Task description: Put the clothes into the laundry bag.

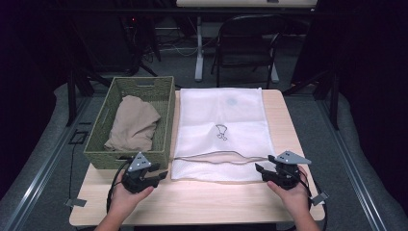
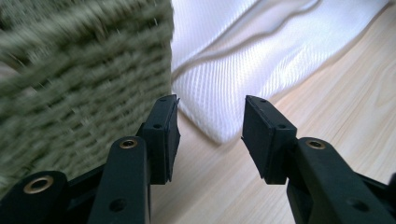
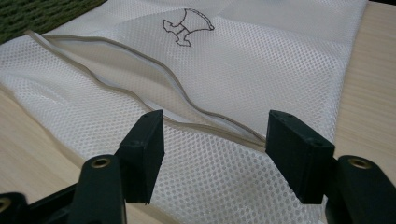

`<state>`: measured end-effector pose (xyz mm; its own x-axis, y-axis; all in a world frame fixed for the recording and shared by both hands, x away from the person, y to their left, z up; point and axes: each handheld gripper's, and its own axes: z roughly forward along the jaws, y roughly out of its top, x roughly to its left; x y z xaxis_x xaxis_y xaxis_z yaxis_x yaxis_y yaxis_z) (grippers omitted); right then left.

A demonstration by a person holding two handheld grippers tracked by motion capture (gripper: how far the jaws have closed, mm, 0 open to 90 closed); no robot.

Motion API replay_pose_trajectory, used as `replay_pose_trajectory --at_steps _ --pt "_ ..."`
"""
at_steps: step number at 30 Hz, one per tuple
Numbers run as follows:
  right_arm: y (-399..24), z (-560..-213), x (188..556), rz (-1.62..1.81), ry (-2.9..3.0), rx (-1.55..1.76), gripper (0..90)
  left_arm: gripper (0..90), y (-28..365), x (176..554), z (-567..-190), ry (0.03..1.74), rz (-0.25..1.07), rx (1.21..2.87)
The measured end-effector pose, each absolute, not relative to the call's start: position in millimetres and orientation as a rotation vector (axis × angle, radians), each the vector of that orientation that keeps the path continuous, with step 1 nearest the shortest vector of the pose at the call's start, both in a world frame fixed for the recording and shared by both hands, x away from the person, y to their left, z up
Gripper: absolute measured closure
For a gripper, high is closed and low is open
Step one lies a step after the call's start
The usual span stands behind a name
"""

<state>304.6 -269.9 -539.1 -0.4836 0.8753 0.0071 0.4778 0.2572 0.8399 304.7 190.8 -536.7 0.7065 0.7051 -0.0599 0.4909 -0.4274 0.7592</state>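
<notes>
A white mesh laundry bag (image 1: 221, 120) lies flat on the wooden table, its grey zip opening (image 1: 222, 154) gaping near the front edge. To its left stands a green woven basket (image 1: 126, 160) with a beige garment (image 1: 133, 122) inside. My left gripper (image 1: 156, 174) hovers open at the basket's near right corner; between its jaws (image 2: 210, 126) I see bare wood, with the basket wall (image 2: 79, 93) at left and the bag's corner (image 2: 243, 70) ahead. My right gripper (image 1: 266, 166) is open over the bag's near right part (image 3: 261, 70), its jaws (image 3: 215, 140) straddling the zip edge (image 3: 140, 60) without pinching it.
A strip of bare table (image 1: 202, 199) runs in front of the bag and basket. Behind the table stand a black folding chair (image 1: 245, 43) and a white table leg (image 1: 198, 48). Dark floor drops away on both sides.
</notes>
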Motion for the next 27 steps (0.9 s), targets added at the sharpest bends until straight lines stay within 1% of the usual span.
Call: replay_pose_trajectory --at_steps 3,8,10,16,23,27 --pt "-269 -542 306 1.139 2.068 1.228 37.5 53.7 187 306 -540 0.901 0.336 2.144" --pt "-266 -544 304 1.108 2.101 1.222 38.6 52.2 187 309 -542 0.910 0.343 2.140" --pt "-264 -545 303 1.125 2.103 1.209 39.7 50.2 187 310 -542 0.926 0.330 2.139" --pt "-261 -545 300 1.124 2.127 1.178 41.6 47.4 188 308 -540 0.928 0.351 2.126" --pt "-264 -544 302 1.141 2.121 1.194 42.0 47.4 188 306 -537 0.925 0.325 2.105" --pt "-266 -544 303 1.155 2.110 1.230 41.9 47.8 188 302 -531 0.912 0.339 2.107"
